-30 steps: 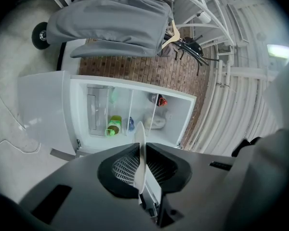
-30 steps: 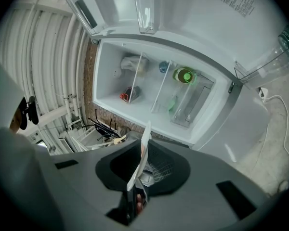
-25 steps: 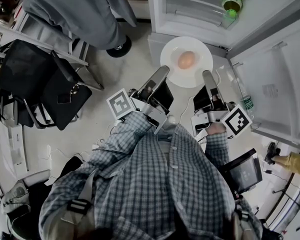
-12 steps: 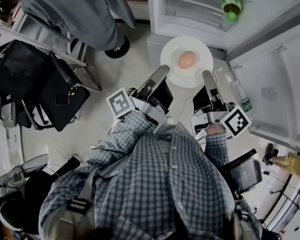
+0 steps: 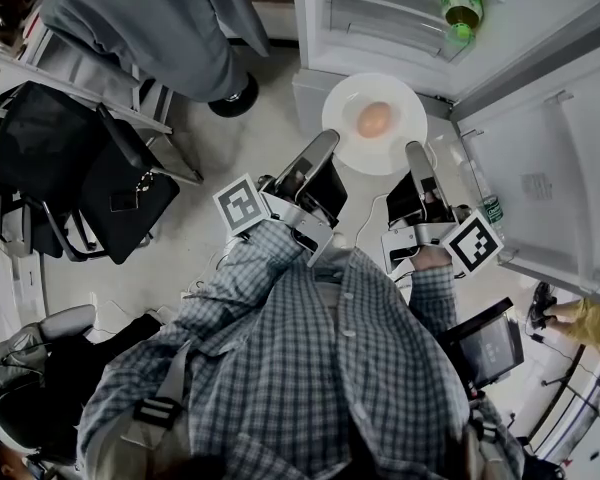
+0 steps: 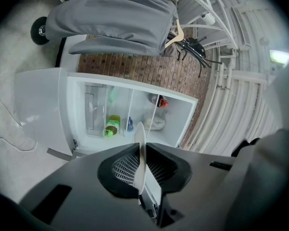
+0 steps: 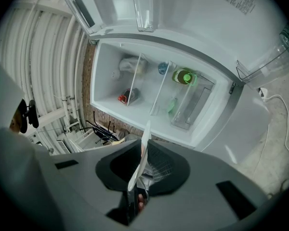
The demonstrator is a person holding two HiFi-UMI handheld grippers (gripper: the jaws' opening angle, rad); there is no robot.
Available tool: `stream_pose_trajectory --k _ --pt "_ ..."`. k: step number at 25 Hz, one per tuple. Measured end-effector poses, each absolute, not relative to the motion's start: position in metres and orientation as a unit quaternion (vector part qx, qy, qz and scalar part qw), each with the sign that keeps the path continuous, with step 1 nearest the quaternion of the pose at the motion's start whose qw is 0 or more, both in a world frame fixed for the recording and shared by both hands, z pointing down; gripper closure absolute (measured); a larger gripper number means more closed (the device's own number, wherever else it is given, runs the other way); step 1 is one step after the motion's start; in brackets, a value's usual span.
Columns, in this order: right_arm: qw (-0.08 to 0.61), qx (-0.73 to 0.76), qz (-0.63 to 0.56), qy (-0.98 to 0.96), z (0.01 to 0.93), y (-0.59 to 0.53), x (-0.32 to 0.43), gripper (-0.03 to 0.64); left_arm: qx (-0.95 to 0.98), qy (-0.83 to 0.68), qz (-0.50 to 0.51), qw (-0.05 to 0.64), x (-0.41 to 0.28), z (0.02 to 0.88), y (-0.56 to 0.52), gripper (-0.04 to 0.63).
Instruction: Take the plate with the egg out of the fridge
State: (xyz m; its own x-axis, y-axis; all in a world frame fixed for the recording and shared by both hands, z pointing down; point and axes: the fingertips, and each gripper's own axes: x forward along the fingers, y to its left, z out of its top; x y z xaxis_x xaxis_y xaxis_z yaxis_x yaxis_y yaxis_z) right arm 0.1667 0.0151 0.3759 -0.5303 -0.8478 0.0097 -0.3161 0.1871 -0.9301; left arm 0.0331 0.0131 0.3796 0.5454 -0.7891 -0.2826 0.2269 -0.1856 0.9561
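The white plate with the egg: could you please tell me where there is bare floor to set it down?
The pale floor lies bare between the open white fridge, the grey-draped wheeled stand and the black chairs. Around those chairs it is crowded.

- Head view: the fridge (image 5: 400, 38) runs off the frame at 12 o'clock, and that edge cuts the green bottle (image 5: 462, 3) at 1 o'clock.
- Both gripper views show the plate (image 6: 140, 153) edge-on only, so the egg (image 5: 373, 119) on it is hidden there.
- Right gripper view: print on the fridge door (image 7: 197, 13) at 1 o'clock is too small to read.
- The shelf items (image 7: 128, 96) deep inside are too small to name.
- Head view, 4 o'clock: a person (image 5: 590, 323) is cut by the right edge.
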Motion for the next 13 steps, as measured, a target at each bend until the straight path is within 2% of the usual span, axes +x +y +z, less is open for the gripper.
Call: stream_pose_trajectory --k 13 --pt "0.261 -0.406 -0.494 0.723 0.3771 0.0146 0.1665 0.571 0.642 -0.220 -0.423 0.600 0.0325 0.3800 0.0141 0.548"
